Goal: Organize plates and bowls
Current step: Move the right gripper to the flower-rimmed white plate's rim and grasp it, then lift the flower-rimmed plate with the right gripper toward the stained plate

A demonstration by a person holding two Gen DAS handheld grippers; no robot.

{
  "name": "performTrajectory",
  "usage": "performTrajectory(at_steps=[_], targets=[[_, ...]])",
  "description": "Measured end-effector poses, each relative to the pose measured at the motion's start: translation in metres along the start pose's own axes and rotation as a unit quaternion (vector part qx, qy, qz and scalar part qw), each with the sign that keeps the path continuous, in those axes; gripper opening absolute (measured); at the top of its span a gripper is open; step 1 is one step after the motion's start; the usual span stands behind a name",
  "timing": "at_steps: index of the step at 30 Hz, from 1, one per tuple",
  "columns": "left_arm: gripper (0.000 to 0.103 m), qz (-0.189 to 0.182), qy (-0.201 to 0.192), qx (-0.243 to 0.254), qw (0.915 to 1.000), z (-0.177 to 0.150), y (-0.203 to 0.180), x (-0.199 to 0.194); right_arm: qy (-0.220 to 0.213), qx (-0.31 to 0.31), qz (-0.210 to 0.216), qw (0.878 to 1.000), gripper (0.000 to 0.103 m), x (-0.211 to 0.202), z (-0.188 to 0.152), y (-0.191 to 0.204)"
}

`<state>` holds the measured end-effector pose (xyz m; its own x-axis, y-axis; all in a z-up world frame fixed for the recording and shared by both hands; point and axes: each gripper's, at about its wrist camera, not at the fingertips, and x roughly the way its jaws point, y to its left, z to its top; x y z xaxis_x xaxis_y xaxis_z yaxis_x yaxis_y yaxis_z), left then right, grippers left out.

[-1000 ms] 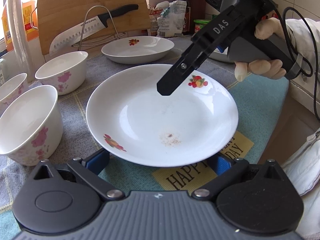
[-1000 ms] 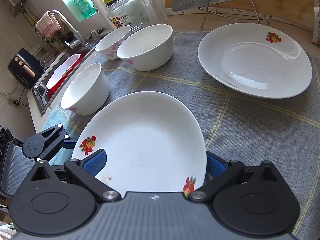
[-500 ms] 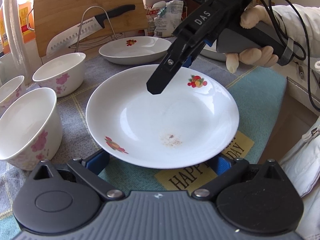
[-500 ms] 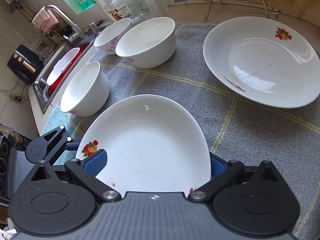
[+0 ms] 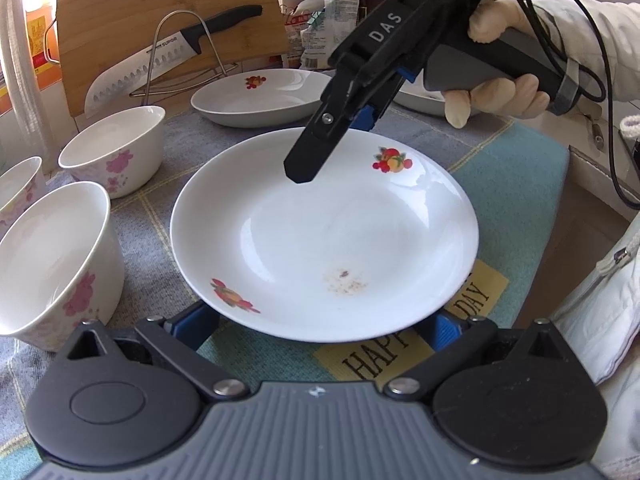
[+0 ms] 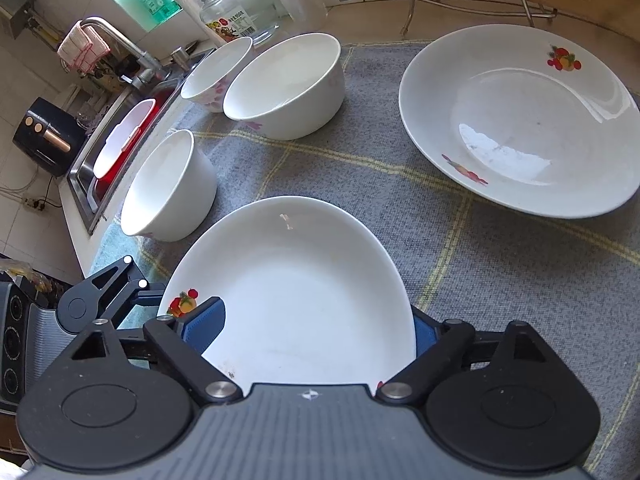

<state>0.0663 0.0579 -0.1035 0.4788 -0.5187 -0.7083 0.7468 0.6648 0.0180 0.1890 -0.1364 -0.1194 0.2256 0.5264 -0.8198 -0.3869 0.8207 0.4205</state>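
Note:
A white plate with fruit prints (image 5: 320,240) (image 6: 304,300) lies on the grey mat between both grippers. My left gripper (image 5: 320,326) is at its near rim, a blue pad low on each side. The jaws are closing, with the pads clear of the plate. My right gripper (image 6: 314,332) is at the far rim, also closing. Its upper finger (image 5: 316,144) hangs over the plate's inside, and the other pad sits beneath the rim. No pad visibly presses. A second fruit-print plate (image 5: 260,96) (image 6: 520,120) sits further back.
Three floral bowls (image 5: 116,144) (image 5: 52,260) (image 5: 16,192) stand left of the plate. Another plate (image 5: 416,96) is half hidden behind the gloved hand. A knife (image 5: 168,60) rests on a wire rack against a cutting board (image 5: 160,12). The sink (image 6: 116,148) lies beyond the bowls.
My right gripper's jaws have narrowed, one pad now reaching over the plate, and it has edged further across the plate. The left gripper and the plate have stayed in place.

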Motion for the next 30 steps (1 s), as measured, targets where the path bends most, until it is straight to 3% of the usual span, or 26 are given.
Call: performTrajectory(at_steps=[30], targets=[[0.100,-0.001,0.011,0.007,0.9999,0.012,-0.004,-0.002,-0.008,-0.028,-0.002,1.000,0.094,-0.019,0.000,0.004]])
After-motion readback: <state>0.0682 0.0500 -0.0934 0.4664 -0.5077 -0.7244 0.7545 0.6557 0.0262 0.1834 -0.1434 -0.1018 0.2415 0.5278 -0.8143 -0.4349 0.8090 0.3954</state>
